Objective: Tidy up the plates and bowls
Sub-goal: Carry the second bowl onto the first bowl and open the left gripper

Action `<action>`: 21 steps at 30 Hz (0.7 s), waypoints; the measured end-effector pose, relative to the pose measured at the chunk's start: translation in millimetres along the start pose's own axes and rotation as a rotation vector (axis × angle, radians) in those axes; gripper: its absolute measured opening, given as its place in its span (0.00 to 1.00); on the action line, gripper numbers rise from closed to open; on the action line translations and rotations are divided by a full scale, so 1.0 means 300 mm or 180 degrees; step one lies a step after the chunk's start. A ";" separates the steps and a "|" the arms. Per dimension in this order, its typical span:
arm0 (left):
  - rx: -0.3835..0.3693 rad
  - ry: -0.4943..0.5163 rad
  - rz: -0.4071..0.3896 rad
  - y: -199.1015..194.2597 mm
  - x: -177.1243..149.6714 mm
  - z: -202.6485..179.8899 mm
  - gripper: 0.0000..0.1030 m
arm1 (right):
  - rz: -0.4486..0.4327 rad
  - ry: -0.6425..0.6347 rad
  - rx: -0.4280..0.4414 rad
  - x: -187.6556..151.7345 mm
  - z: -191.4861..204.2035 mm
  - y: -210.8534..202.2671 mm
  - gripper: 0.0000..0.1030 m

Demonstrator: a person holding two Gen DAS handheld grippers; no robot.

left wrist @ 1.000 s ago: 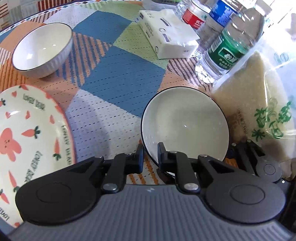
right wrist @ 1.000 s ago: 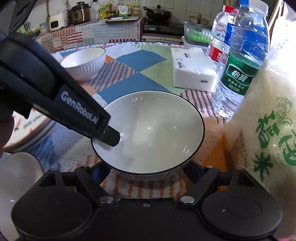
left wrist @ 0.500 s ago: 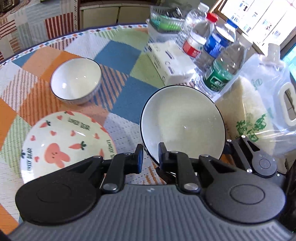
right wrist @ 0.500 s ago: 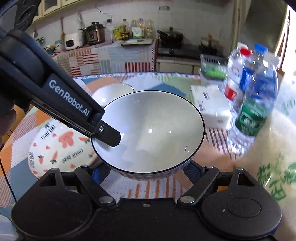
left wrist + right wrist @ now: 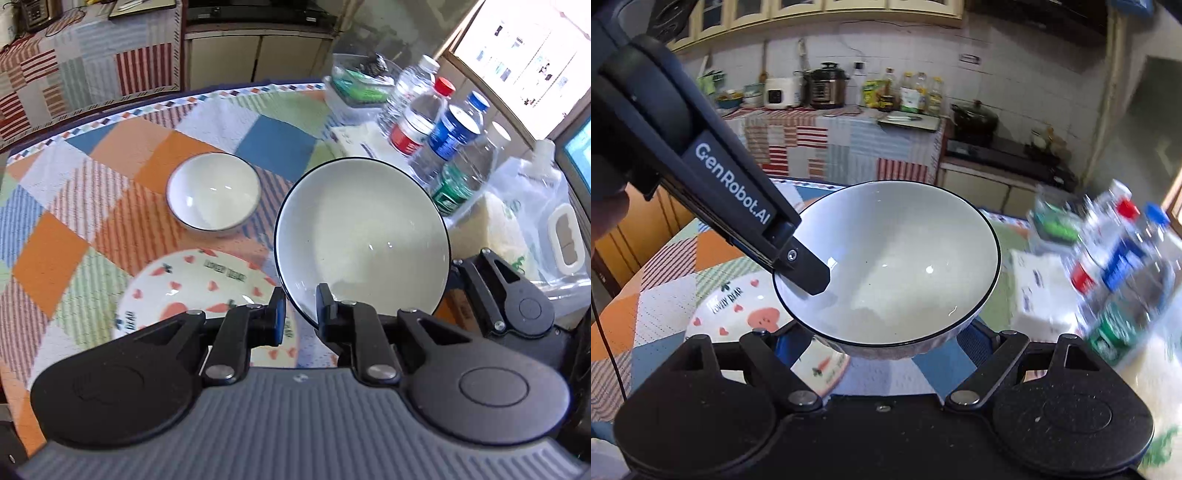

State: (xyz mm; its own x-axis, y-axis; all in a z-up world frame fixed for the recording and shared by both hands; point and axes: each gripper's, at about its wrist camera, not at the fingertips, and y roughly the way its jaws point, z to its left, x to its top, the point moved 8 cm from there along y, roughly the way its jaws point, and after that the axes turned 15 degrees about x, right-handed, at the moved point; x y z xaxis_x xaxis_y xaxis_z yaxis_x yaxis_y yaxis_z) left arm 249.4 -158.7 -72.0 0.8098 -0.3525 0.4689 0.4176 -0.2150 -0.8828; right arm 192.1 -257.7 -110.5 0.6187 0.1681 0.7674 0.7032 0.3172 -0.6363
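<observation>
A large white bowl with a black rim (image 5: 362,236) is held in the air above the table. My left gripper (image 5: 299,310) is shut on its near rim. My right gripper (image 5: 886,332) grips the bowl (image 5: 890,258) around its base from both sides; its fingertips are hidden under the bowl. A smaller white bowl (image 5: 214,194) sits on the table further back. A carrot-and-rabbit patterned plate (image 5: 192,291) lies below and left of the held bowl; it also shows in the right wrist view (image 5: 746,317).
Several water bottles (image 5: 439,133), a tissue pack (image 5: 1041,295) and a bag of rice (image 5: 517,221) stand at the right of the patchwork tablecloth (image 5: 74,206). A plastic box (image 5: 354,88) sits at the far edge. A kitchen counter (image 5: 849,122) lies behind.
Both grippers have lifted the large bowl up off the table and carried it left, toward the patterned plate. The table and bottles now look lower and further away.
</observation>
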 end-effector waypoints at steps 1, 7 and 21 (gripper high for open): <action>0.0000 0.0004 -0.0007 -0.004 0.014 0.019 0.15 | 0.0006 -0.0027 0.0044 0.019 0.004 0.012 0.86; 0.0093 -0.0069 -0.0017 0.025 0.109 0.119 0.15 | 0.0014 -0.0182 0.0239 0.141 0.001 0.098 0.86; 0.0305 -0.0284 0.0044 0.294 0.229 0.255 0.15 | 0.0633 0.0031 0.0715 0.246 -0.086 0.425 0.86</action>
State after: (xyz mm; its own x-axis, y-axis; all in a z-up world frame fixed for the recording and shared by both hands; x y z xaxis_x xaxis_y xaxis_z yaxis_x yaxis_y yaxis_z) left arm 373.4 -132.3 -119.7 0.8475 -0.2716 0.4561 0.4400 -0.1213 -0.8898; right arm 336.6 -228.8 -137.0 0.7405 0.2391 0.6281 0.4734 0.4778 -0.7400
